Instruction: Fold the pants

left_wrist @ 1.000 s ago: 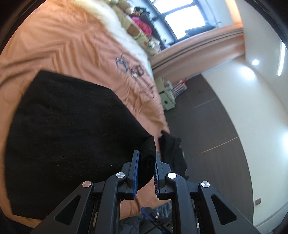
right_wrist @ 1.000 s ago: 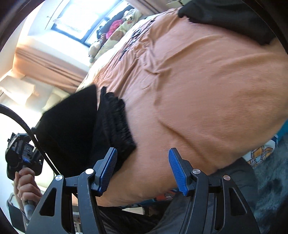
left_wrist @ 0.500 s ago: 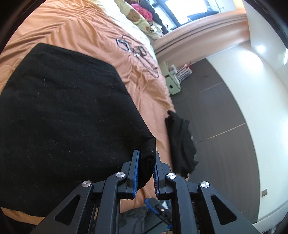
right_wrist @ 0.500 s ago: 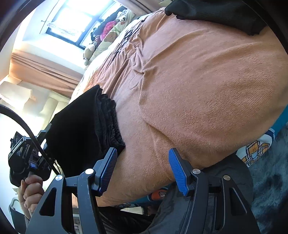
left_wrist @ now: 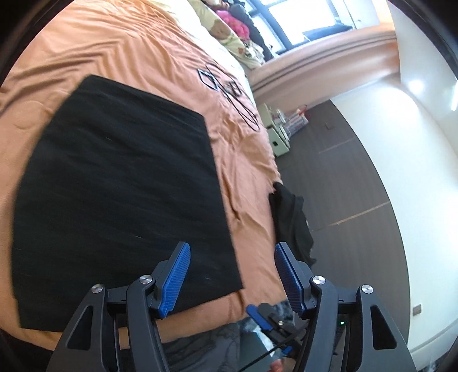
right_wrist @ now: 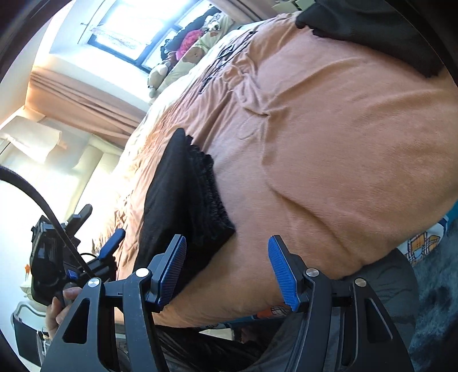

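- The black pants (left_wrist: 120, 200) lay folded flat on the orange bedspread (left_wrist: 137, 48), a broad dark panel near the foot edge of the bed.
- In the left wrist view the panel's near edge ran just short of the bed's edge, with a narrow strip of orange left bare below it; its right edge stood apart from the bed's side edge by a wider band of wrinkled spread.
- The panel's long axis ran from the near edge up toward the pillows (left_wrist: 229, 37), widening toward the camera.
- In the right wrist view the pants (right_wrist: 183, 206) showed edge-on, the gathered waistband (right_wrist: 209, 200) facing the open spread on the right.
- The left tongs (left_wrist: 232, 274) had just been opening and stood apart, nothing between the blue pads; the left pad (left_wrist: 174, 277) hung over the pants' near right corner, the other over bare spread.
- The right tongs (right_wrist: 227, 269) stood apart and empty, over the spread just beside the waistband end.
- Open room: a wide stretch of bare spread lay to the right of the pants in the right wrist view, up to another dark garment (right_wrist: 372, 25) at the far corner.
- A second dark garment (left_wrist: 289, 214) hung over the bed's side edge toward the dark floor (left_wrist: 343, 177).
- Black hangers (left_wrist: 229, 91) lay on the spread beyond the pants.
- A hand (right_wrist: 61, 309) gripped the handle of the left tool at the left of the right wrist view.
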